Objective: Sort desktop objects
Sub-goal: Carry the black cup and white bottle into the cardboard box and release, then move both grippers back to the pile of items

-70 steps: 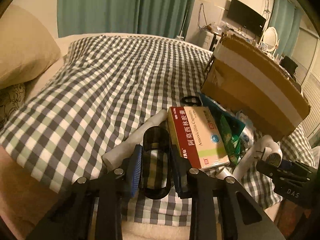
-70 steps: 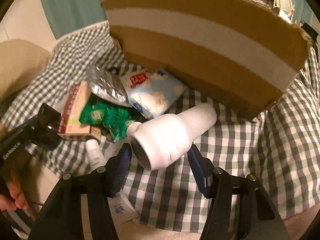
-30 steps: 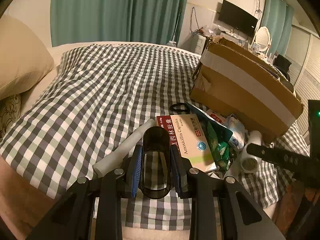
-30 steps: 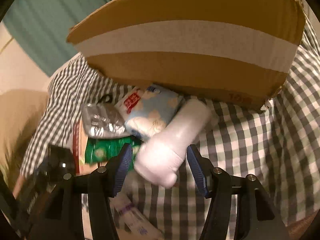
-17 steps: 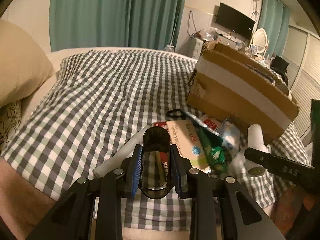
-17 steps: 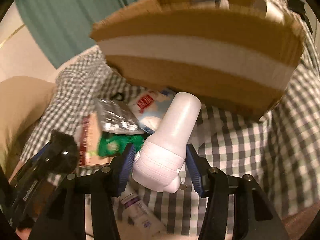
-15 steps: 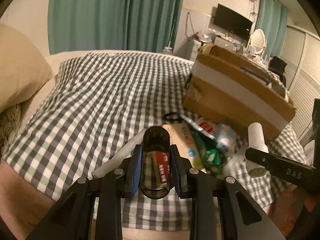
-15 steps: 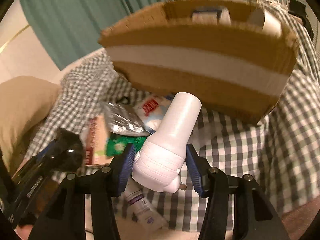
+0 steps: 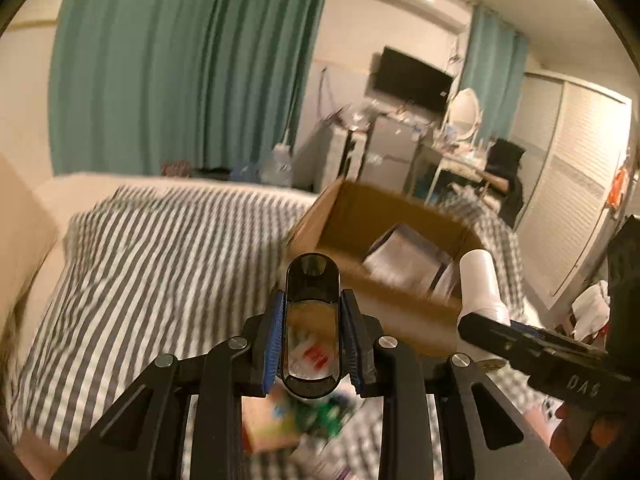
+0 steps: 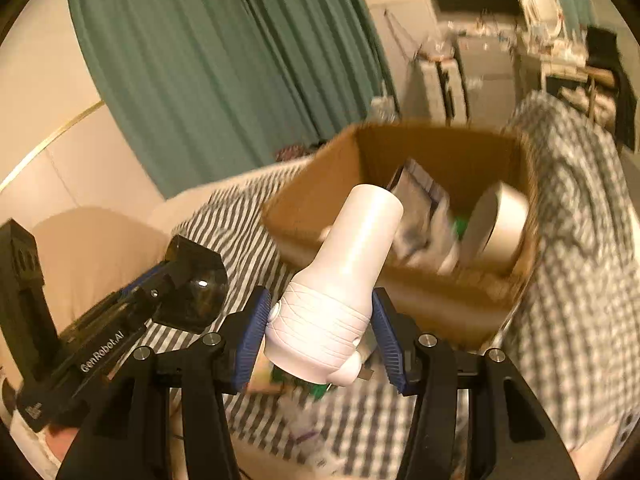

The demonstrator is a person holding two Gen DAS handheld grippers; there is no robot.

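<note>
My left gripper (image 9: 312,350) is shut on a dark see-through oval case (image 9: 312,320) and holds it in the air in front of the open cardboard box (image 9: 352,208). My right gripper (image 10: 320,334) is shut on a white bottle-shaped device (image 10: 344,276), its narrow end pointing up toward the box (image 10: 320,200). The white device (image 9: 482,288) and the right gripper also show at the right of the left wrist view. The left gripper with the dark case (image 10: 192,284) shows at the left of the right wrist view. Both frames are blurred.
The box holds a tape roll (image 10: 496,228) and papers or packets (image 10: 420,204). Loose items, a boxed medicine (image 9: 268,428) and green packet (image 9: 320,412), lie blurred on the checked bedspread (image 9: 152,264) below the grippers. A pillow (image 10: 92,248) lies at the left.
Both grippers have risen sharply with their loads. The box interior has come into view, and the loose items have dropped to the bottom of both views.
</note>
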